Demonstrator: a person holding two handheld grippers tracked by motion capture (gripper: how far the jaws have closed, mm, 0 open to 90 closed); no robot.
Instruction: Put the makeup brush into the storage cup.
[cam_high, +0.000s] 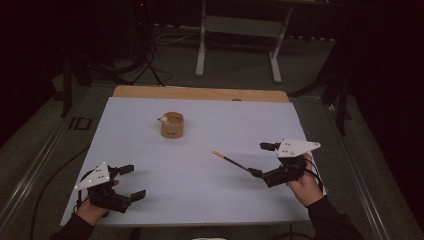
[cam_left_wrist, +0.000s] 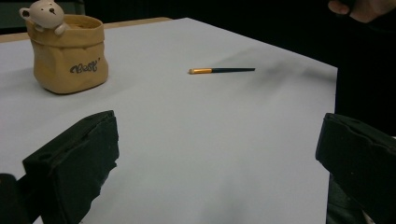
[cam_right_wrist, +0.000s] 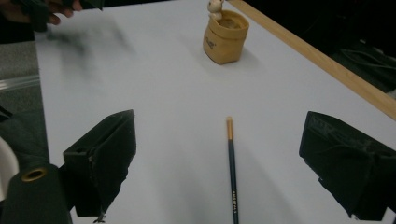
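Note:
A dark pencil (cam_high: 231, 161) with an orange end lies flat on the pale table sheet (cam_high: 200, 200). My right gripper (cam_high: 260, 160) is open right behind its dark end. In the right gripper view the pencil (cam_right_wrist: 231, 168) runs up between the two spread jaws of that gripper (cam_right_wrist: 219, 135), untouched. My left gripper (cam_high: 134, 182) is open near the front left corner and holds nothing. Seen from the left gripper (cam_left_wrist: 218, 135), the pencil (cam_left_wrist: 222, 70) lies far ahead.
A tan pouch-shaped cup (cam_high: 171, 125) with a small white bear figure (cam_left_wrist: 45, 14) on its rim stands mid-table toward the back. A wooden strip (cam_high: 200, 93) borders the far edge. Stand legs (cam_high: 201, 55) and cables are on the floor beyond.

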